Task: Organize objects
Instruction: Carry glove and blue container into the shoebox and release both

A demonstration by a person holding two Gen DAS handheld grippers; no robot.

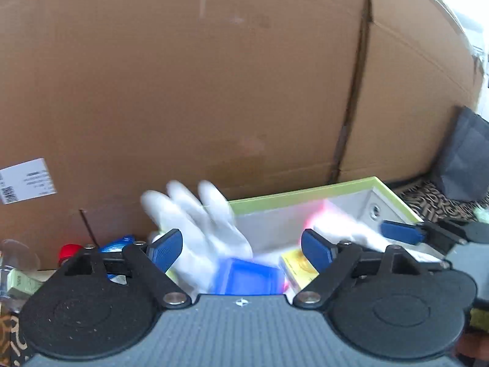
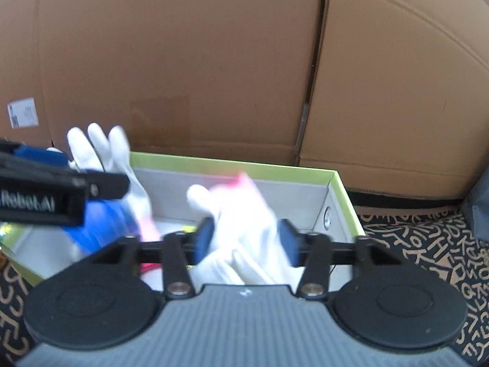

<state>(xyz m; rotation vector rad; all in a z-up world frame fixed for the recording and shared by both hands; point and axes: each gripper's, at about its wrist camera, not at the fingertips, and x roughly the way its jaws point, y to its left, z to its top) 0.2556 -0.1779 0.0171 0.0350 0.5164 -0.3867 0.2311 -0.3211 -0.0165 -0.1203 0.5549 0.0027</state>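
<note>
Both spread, the left tool (image 1: 241, 247) and right tool (image 2: 246, 240) hang over white gloves (image 2: 244, 229) dropping into the green-rimmed box (image 2: 232, 165); next, likely fetching another item.

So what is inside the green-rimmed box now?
Inside the green-rimmed box: two white gloves, a blue container and a yellow packet. The gloves cover whatever lies beneath.

Box (image 2: 342, 189): lime-green rim, pale grey inner walls. Gloves (image 2: 244, 229): white, one with a pink cuff edge. Container (image 1: 250, 278) near the left gripper: bright blue. Small carton (image 1: 298, 267): yellow. Far cardboard (image 1: 214, 76): plain brown. Cloth (image 2: 428, 244) at right: black with tan letter-like marks. Gripper pads (image 2: 203, 238): dark blue.
</note>
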